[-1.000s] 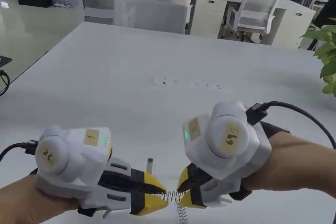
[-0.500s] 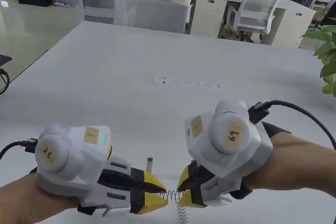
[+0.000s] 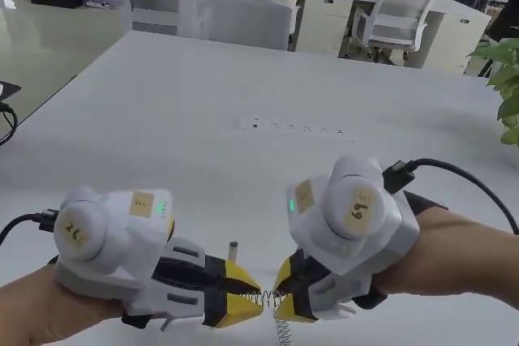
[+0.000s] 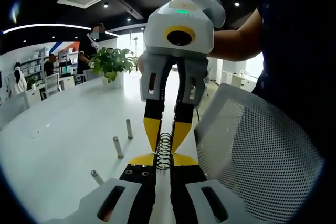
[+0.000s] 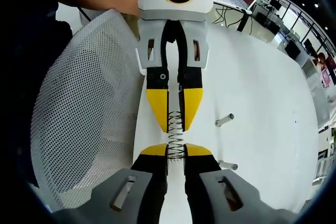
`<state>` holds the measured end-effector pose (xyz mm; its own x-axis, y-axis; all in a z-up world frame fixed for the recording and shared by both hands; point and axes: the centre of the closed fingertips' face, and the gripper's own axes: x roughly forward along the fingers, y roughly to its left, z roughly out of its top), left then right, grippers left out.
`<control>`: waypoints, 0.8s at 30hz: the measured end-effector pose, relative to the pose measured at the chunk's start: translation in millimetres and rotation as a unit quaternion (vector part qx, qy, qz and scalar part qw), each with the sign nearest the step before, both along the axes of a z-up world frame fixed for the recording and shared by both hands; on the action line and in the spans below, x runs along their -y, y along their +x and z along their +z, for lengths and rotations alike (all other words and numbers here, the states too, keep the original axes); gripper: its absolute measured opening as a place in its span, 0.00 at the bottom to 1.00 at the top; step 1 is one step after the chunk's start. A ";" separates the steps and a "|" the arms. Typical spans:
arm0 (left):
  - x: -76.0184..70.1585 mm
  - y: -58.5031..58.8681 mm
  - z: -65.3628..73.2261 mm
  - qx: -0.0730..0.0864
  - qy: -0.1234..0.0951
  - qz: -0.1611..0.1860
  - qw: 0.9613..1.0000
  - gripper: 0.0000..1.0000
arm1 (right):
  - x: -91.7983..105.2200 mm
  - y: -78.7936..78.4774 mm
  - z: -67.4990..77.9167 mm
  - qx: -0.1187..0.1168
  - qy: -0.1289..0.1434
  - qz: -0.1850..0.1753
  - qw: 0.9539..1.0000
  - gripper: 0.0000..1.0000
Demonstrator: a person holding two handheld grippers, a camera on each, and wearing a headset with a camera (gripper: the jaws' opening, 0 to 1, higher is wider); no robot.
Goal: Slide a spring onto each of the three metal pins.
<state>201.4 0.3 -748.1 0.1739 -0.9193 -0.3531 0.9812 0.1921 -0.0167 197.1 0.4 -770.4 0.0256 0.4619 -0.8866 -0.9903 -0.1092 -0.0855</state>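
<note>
A thin metal spring (image 3: pixel 267 299) spans the small gap between my two grippers, low over the white table (image 3: pixel 203 119). My left gripper (image 3: pixel 253 297) (image 4: pixel 164 160) is shut on one end of the spring (image 4: pixel 164 148). My right gripper (image 3: pixel 280 297) (image 5: pixel 177 151) faces it tip to tip and is shut on the other end (image 5: pixel 176 132). Another stretch of spring (image 3: pixel 281 331) hangs below the right tips. Three short metal pins (image 4: pixel 129 128) (image 4: pixel 118 147) (image 4: pixel 96 177) stand upright on the table beside the grippers, all bare. One pin (image 3: pixel 233 252) rises just behind the tips.
A row of sockets (image 3: pixel 292 127) lies in the table's middle. Grey chairs (image 3: pixel 235 22) stand at its far edge and a plant (image 3: pixel 503 79) at the right. A mesh chair back (image 4: pixel 252 140) is close on the person's side. A cable (image 3: pixel 462 176) trails from the right gripper.
</note>
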 end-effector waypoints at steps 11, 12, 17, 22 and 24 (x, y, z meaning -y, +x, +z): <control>-0.5 1.7 0.9 0.003 -0.006 0.001 1.000 0.02 | -0.2 1.6 2.4 -0.002 0.000 -0.010 1.000 0.08; -0.8 1.8 1.5 0.004 -0.007 0.001 1.000 0.02 | -0.2 1.5 3.9 -0.001 0.001 -0.011 1.000 0.08; -0.3 2.3 3.8 0.006 -0.012 0.000 1.000 0.02 | -0.3 2.3 10.0 -0.003 0.004 -0.016 1.000 0.08; 0.2 2.5 3.8 0.008 -0.012 -0.001 1.000 0.03 | -1.3 2.4 17.2 -0.006 0.008 -0.019 1.000 0.07; 0.2 2.6 4.3 0.009 -0.012 -0.001 1.000 0.03 | -1.9 2.5 19.9 -0.008 0.011 -0.019 1.000 0.07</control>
